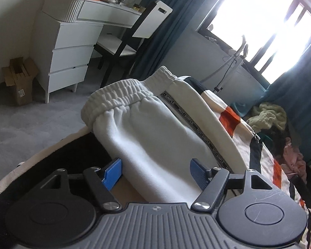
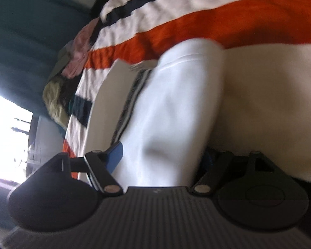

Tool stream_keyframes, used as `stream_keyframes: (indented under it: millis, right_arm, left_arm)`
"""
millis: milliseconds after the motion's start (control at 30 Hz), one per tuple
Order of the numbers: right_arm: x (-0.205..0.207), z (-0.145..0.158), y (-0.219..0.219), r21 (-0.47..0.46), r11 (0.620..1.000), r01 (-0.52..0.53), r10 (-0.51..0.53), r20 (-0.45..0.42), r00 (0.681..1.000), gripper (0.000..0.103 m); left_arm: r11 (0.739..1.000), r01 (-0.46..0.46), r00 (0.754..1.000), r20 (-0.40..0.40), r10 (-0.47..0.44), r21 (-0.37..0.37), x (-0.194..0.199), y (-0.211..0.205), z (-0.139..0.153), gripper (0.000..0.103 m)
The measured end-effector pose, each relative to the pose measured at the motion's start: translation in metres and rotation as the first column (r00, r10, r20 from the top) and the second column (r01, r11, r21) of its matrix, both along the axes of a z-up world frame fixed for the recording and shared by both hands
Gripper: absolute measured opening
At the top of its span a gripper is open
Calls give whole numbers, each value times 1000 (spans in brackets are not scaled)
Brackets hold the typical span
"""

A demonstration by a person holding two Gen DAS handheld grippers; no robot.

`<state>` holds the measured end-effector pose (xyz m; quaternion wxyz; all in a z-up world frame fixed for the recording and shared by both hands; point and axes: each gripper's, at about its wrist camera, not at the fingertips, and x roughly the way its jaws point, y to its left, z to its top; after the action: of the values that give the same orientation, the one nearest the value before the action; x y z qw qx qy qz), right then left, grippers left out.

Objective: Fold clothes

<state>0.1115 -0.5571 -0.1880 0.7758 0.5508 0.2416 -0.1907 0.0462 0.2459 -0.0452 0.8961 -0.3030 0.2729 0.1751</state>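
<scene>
Plainly, one pair of white fleece trousers [image 1: 155,137] lay folded lengthwise on the striped blanket [image 1: 265,155], its gathered elastic waistband [image 1: 122,95] overhanging the edge of the bed toward the floor. One black tape with white lettering ran down the side seam [image 1: 192,124]. The fabric looked thick, soft and smooth, with few creases.

The left gripper [image 1: 155,172] stood with its two blue pads [image 1: 199,172] apart, the trouser cloth lying between them and not pinched. The right gripper [image 2: 161,155] likewise stood spread over the other end of the same garment; one blue pad [image 2: 115,155] showed clearly, the other was in shadow behind the cloth.

One loose heap of other clothes [image 1: 275,124] sat at the far edge of the blanket. One white dresser [image 1: 72,47] and one chair [image 1: 134,33] stood beyond the bed.
</scene>
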Motion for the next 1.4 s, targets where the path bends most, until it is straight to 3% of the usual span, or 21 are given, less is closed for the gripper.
stream_keyframes:
  millis: [100,300,333,400,533,700,933,1033,1167,1400]
  right_arm:
    - [9,-1,0,-38,998,-40,40,2,999,78]
    - [-6,-5,-13,44,998,51,-53,48,997,75]
    - [-8,-5,-14,46,997,67,-69,47,997,69]
    - [-18,-1,-16,36,985,170,-170,3,985,35]
    - [-39,-20,-24,257,927,272,-287,21,958,25]
    - [-35,-15,-25,244,938,247,-253,-7,967,26]
    - [-38,-11,-22,257,928,269,-267,-43,963,27]
    - [-47,-8,-15,270,925,269,-262,-63,963,27]
    - [-51,-1,-4,240,929,283,-275,-68,959,27]
    - [-40,-1,9,157,928,337,-324,-99,941,27]
  left_arm:
    - [999,-11,1000,8,11,39,-1,-7,6,73]
    - [997,27,999,34,-30,76,-13,-25,20,75]
    - [994,47,998,46,-52,98,-16,-30,23,75]
    - [984,104,992,62,-114,146,-17,-45,31,76]
    - [931,285,952,47,-303,229,3,-88,37,80]
    - [881,462,886,-11,-463,99,60,-144,18,80]
    - [813,582,807,-119,-579,-8,146,-230,-33,78]
    - [820,572,805,-195,-560,5,177,-253,-51,78]
    - [825,559,816,-234,-528,87,206,-274,-59,80]
    - [814,520,854,-164,-494,258,247,-304,-54,80]
